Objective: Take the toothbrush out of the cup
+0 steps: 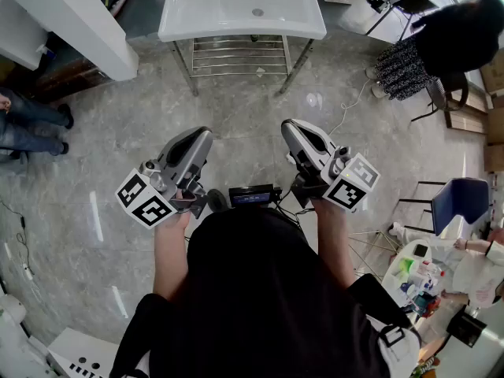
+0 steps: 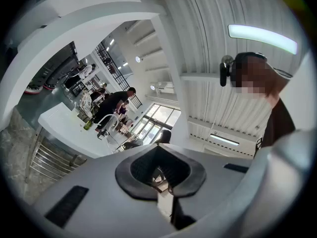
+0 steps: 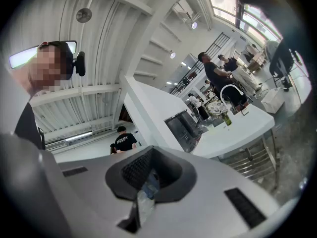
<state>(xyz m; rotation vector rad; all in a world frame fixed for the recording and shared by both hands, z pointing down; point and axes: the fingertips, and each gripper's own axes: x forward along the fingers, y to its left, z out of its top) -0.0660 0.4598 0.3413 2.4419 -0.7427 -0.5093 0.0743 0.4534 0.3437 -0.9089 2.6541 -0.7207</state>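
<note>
I hold both grippers over the grey stone floor, well short of the white basin table (image 1: 240,14). My left gripper (image 1: 197,136) and my right gripper (image 1: 293,126) point toward that table, and both are shut with nothing between the jaws. The left gripper view shows the left gripper (image 2: 159,175) closed, tilted a little upward, with the table (image 2: 64,128) far off. In the right gripper view the right gripper (image 3: 146,180) is closed and the table (image 3: 237,133) lies to the right. No toothbrush or cup can be made out in any view.
A metal rack (image 1: 240,53) sits under the table. A green bottle (image 3: 227,119) and a curved tap (image 3: 230,90) stand on top. A person in dark clothes (image 1: 441,46) is at the right, another person's legs (image 1: 31,124) at the left. A blue chair (image 1: 461,203) stands at right.
</note>
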